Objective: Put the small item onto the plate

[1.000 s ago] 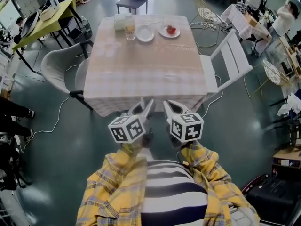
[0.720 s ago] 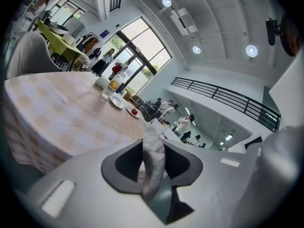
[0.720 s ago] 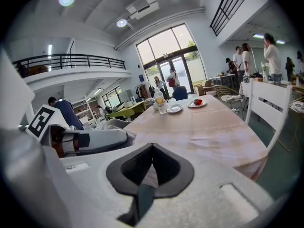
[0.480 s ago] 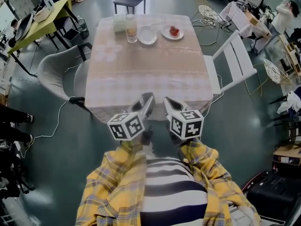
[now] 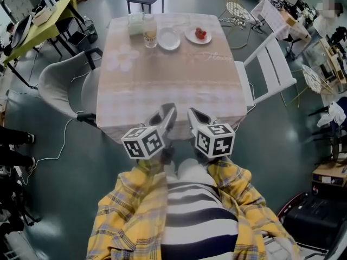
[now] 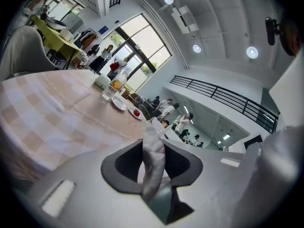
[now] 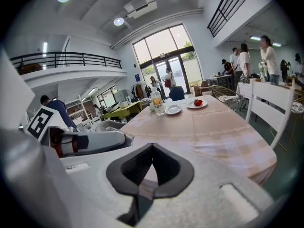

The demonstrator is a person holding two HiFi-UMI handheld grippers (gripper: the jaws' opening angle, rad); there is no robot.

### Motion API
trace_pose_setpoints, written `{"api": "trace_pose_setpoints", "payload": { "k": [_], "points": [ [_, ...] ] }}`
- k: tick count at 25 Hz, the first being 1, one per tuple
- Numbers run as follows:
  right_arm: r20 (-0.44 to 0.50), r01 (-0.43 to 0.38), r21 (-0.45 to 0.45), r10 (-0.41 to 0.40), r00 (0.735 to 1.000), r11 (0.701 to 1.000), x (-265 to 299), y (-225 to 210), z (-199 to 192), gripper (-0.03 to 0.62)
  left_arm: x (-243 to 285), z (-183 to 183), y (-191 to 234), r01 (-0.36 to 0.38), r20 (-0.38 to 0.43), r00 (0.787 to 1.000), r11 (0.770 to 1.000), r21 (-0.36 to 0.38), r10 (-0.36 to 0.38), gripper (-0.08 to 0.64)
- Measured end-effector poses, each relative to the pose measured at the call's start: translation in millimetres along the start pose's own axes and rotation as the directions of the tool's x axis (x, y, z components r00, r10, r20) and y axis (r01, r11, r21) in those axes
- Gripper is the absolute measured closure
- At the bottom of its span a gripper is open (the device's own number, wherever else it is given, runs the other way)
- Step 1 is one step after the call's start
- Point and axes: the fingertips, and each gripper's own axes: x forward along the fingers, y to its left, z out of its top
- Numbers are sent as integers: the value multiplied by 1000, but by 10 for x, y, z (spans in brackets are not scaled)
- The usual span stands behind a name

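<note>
A small red item [image 5: 200,33] lies on a white plate [image 5: 191,36] at the far right of the checked table [image 5: 168,85]. An empty white plate [image 5: 168,39] sits just left of it. Both grippers hover side by side at the table's near edge, far from the plates. My left gripper [image 5: 168,111] has a narrow gap between its jaws with nothing in it. My right gripper [image 5: 192,114] has its tips together and holds nothing. The right gripper view shows the red item [image 7: 198,102] and empty plate [image 7: 173,110] far ahead; the left gripper view shows the red item [image 6: 137,112] too.
A glass of orange drink [image 5: 150,34] and a pale box [image 5: 135,23] stand left of the plates. A grey chair [image 5: 62,85] is at the table's left and a white folding chair [image 5: 268,72] at its right. People and other tables stand farther off.
Both grippers have come forward to the table together, and their tips now reach its near edge. The jaws look the same as before.
</note>
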Motion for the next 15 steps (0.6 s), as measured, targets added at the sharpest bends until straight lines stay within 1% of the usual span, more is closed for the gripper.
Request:
{"api": "trace_pose_setpoints", "payload": {
  "k": [5,9,15],
  "points": [
    [-8,-6,-2,6,1000,1000,86,-74,77,592,129,43,30,-8,-4,1000,1000,-7,8,457],
    [-13,-27,-8,26,1000,1000,279,-183,196,592,337,137,80,-20,-3,1000,1000,-4,20,457],
    [-27,-69,-32,68,997,997,611,-361,499,592,731,425,224,-55,23,998,998,-15,55,457]
  ]
}}
